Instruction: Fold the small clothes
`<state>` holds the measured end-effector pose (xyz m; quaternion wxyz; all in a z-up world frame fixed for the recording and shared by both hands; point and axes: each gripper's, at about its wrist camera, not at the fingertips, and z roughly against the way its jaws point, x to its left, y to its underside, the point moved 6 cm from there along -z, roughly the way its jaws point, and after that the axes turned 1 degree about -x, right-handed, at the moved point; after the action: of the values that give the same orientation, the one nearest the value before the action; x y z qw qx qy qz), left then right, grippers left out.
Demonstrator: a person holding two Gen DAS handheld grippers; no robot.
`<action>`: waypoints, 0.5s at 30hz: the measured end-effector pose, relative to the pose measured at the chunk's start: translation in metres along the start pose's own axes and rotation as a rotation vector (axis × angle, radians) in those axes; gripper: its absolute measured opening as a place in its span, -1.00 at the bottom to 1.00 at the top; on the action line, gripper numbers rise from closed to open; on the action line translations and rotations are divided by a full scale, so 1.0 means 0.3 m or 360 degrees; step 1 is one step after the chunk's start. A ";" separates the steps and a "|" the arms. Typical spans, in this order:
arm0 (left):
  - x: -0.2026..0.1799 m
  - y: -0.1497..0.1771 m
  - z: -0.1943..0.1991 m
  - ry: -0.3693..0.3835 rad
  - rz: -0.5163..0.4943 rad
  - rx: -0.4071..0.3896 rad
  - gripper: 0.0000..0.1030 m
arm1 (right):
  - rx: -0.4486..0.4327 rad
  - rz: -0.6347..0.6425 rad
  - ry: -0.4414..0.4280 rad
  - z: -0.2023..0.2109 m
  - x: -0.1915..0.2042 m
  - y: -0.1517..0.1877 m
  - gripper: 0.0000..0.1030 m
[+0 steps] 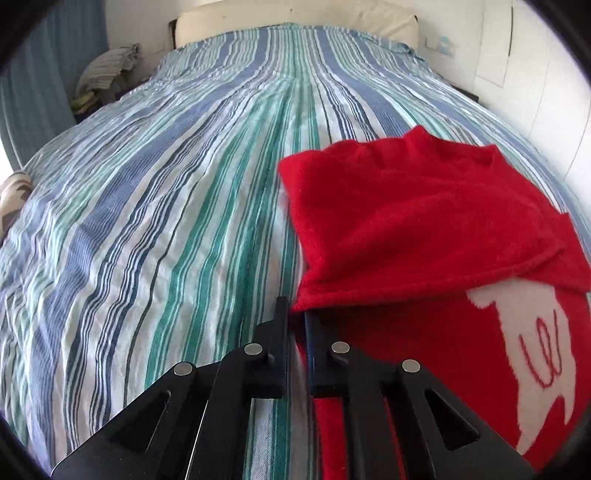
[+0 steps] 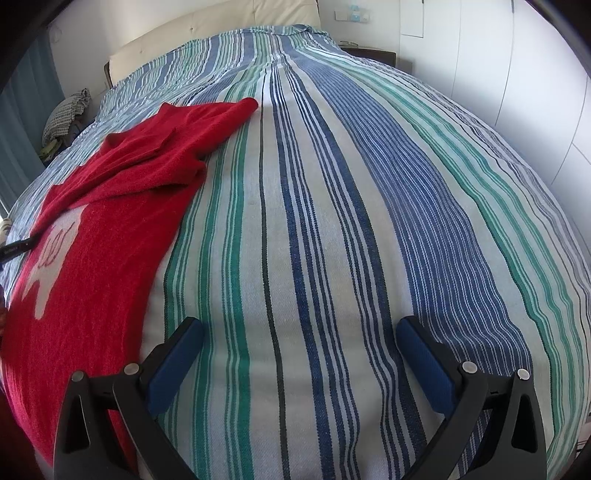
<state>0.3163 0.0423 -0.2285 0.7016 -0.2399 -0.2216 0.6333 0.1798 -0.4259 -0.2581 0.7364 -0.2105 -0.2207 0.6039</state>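
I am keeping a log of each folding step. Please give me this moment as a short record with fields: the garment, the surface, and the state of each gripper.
garment: red sweater with a white figure, one part folded over its body
surface: striped bedspread, blue, green and white
left gripper: fingers shut on the folded edge of the red sweater
right gripper: fingers wide open, holding nothing, over bare bedspread to the right of the sweater
background: cream headboard, white wardrobe doors

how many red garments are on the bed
1: the red sweater lies on the striped bedspread, its folded-over edge pinched by the left tool. None others visible.
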 end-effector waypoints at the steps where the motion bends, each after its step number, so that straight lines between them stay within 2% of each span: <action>1: -0.006 0.017 -0.006 0.0000 -0.0045 0.0014 -0.88 | 0.0000 0.0001 0.0002 0.000 -0.001 0.001 1.00; 7: 0.037 0.032 0.022 0.0085 0.0048 0.0043 -0.71 | 0.0000 0.0000 -0.0001 0.000 -0.002 0.000 1.00; 9: 0.038 0.056 0.043 0.0086 0.0027 0.0047 -0.60 | -0.0001 0.0002 0.0001 0.000 -0.002 0.001 1.00; 11: 0.056 0.077 0.067 0.0050 0.0006 0.0070 -0.59 | -0.0001 0.0002 0.0002 0.000 -0.003 0.001 1.00; 13: 0.088 0.112 0.105 0.0084 0.0041 0.0099 -0.57 | -0.0001 0.0002 0.0002 0.000 -0.002 0.001 1.00; 14: 0.108 0.125 0.120 0.0059 0.0060 0.0110 -0.46 | -0.0001 0.0004 0.0004 0.000 -0.003 0.001 1.00; 15: 0.129 0.141 0.142 0.0025 0.0084 0.0116 -0.18 | -0.0002 0.0004 0.0006 0.000 -0.003 0.001 1.00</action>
<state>0.2610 0.0866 -0.2208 0.6945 -0.2249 -0.1865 0.6575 0.1795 -0.4268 -0.2583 0.7359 -0.2123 -0.2194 0.6044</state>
